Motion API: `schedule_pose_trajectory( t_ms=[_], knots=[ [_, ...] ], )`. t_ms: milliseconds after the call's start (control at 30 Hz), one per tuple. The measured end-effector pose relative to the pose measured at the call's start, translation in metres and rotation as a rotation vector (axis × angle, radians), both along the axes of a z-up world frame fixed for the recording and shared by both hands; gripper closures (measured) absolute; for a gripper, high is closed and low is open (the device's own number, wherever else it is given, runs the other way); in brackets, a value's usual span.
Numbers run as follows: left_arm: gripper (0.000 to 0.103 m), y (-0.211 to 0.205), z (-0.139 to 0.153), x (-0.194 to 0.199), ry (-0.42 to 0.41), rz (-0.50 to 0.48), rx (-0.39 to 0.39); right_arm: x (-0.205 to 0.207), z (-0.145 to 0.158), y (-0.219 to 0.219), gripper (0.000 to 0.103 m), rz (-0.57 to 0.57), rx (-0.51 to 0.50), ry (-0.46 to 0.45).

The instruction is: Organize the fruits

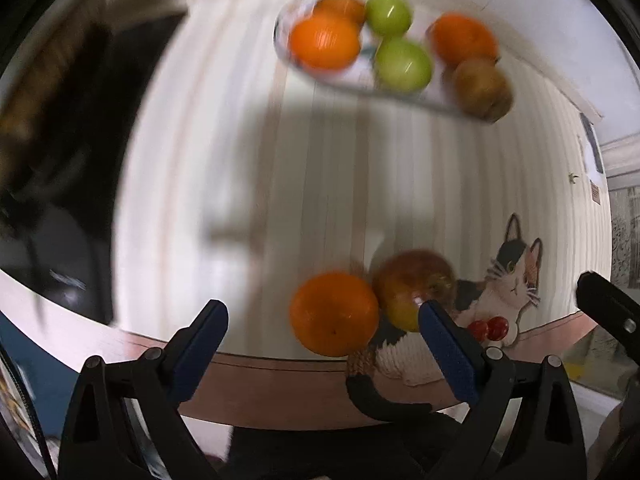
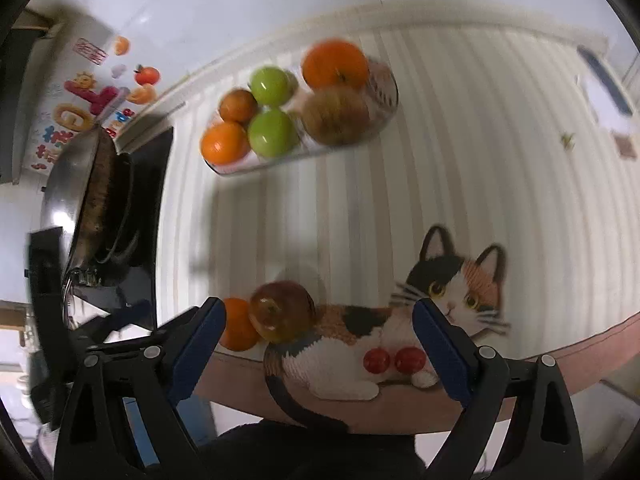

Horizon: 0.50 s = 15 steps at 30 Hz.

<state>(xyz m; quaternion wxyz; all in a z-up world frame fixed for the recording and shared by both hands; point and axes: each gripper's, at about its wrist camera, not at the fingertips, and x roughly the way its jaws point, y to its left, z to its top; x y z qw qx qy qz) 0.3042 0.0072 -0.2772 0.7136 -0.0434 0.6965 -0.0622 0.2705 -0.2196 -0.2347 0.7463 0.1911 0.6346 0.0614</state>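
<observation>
A glass bowl [image 1: 282, 46] at the far side of the striped table mat holds oranges [image 1: 325, 42], green apples [image 1: 404, 65] and a brown fruit [image 1: 483, 87]; the bowl also shows in the right wrist view [image 2: 384, 92]. A loose orange [image 1: 334, 314] and a red-yellow apple [image 1: 414, 286] lie together near the mat's front edge. My left gripper [image 1: 322, 320] is open, with the orange between its fingers. My right gripper [image 2: 318, 318] is open and empty, just before the apple [image 2: 282, 316] and orange [image 2: 238, 326].
The mat has a printed cat [image 2: 400, 332] at the front right. A metal wok [image 2: 86, 200] sits on a black stove at the left. The wall behind carries colourful stickers [image 2: 86, 100]. The table's brown front edge [image 1: 280, 388] is close below both grippers.
</observation>
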Motion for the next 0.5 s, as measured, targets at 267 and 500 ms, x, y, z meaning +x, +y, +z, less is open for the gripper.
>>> schedule_pose_trajectory(
  t_ms=[267,500],
  knots=[
    [0.034,0.011,-0.047,-0.002,0.107,0.085,-0.145,0.015,-0.058,0.015,0.01,0.024,0.15,0.126],
    [0.042,0.002,-0.042,-0.009,0.072,0.063,-0.089,0.031,-0.12,0.038,0.01,0.015,0.263,0.282]
  ],
)
